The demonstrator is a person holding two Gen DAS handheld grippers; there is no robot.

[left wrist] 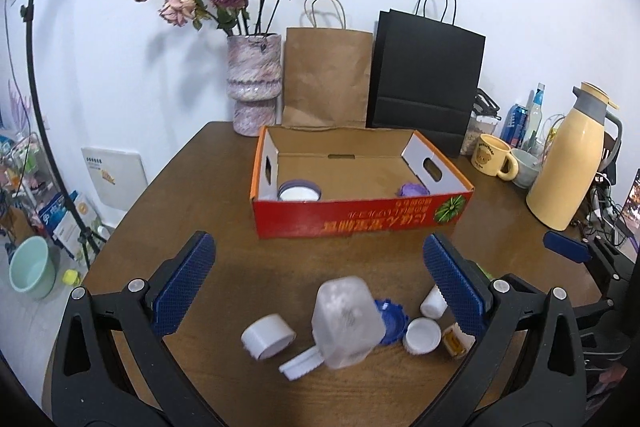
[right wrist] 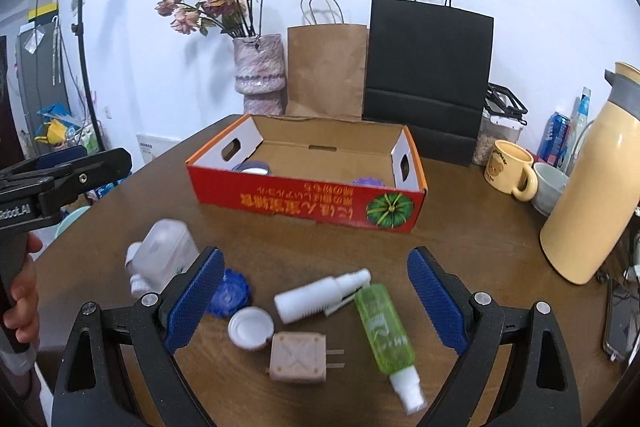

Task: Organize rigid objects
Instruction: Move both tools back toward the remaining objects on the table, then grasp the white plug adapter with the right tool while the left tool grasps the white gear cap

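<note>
Right wrist view: the right gripper point(right wrist: 314, 301) hovers with jaws wide apart over the desk point(right wrist: 480, 227). A green spray bottle point(right wrist: 382, 333) lies between them, long axis running 11 to 5 o'clock, nearer this hand. The left gripper point(left wrist: 320, 281), also open, hangs above a frosted bottle point(left wrist: 346, 321).

The red box point(right wrist: 308, 199) wall hides most of the purple-rimmed lid point(right wrist: 253, 169) and purple piece point(right wrist: 368, 182) inside
</note>
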